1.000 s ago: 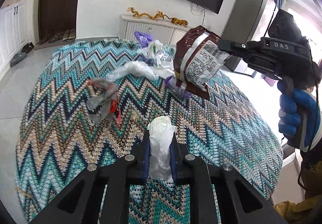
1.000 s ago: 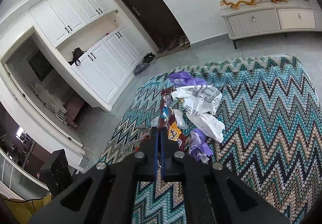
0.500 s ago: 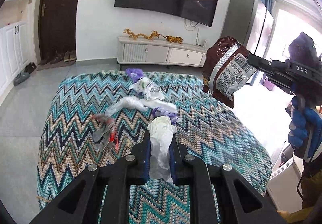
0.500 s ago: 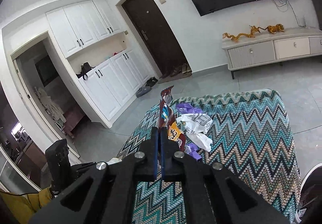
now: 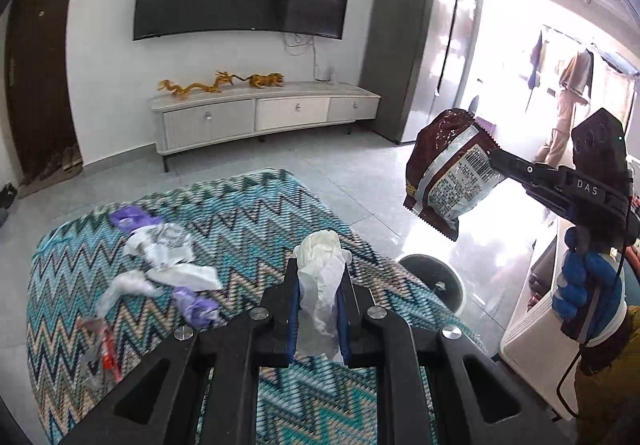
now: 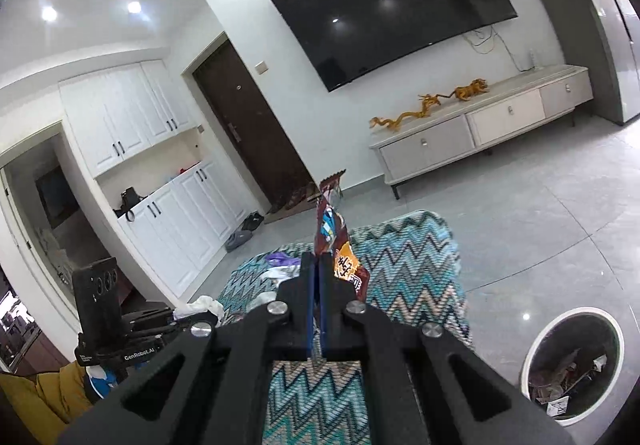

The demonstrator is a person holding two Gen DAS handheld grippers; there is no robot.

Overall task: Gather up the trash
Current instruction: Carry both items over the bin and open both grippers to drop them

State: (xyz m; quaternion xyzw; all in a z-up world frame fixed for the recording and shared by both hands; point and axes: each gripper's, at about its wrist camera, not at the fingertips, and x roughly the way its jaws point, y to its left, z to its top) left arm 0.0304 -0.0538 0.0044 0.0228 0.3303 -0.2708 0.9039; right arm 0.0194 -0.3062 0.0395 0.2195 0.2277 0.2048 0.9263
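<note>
My left gripper [image 5: 319, 269] is shut on a crumpled white plastic wad [image 5: 320, 285], held above the zigzag-patterned cloth [image 5: 240, 213]. To the right and higher, my right gripper [image 5: 495, 161] is shut on a dark brown snack bag [image 5: 448, 173] that hangs in the air over the floor. In the right wrist view the same snack bag [image 6: 334, 245] stands edge-on between the closed fingers of the right gripper [image 6: 319, 261]. The left gripper [image 6: 192, 319] with its white wad [image 6: 205, 304] shows at the left. A round white-rimmed trash bin [image 6: 576, 311] holding rubbish stands on the floor at lower right.
Loose trash lies on the cloth: purple wrappers [image 5: 132, 217], white plastic [image 5: 168, 249] and a clear wrapper with red [image 5: 100, 345]. The bin [image 5: 434, 277] sits just past the cloth's right edge. A white TV cabinet [image 5: 260, 113] stands at the far wall. A white box [image 5: 532, 329] is at the right.
Both grippers rose and swung to the right, away from the trash pile, still holding the white wad and the snack bag. The trash bin has come into view.
</note>
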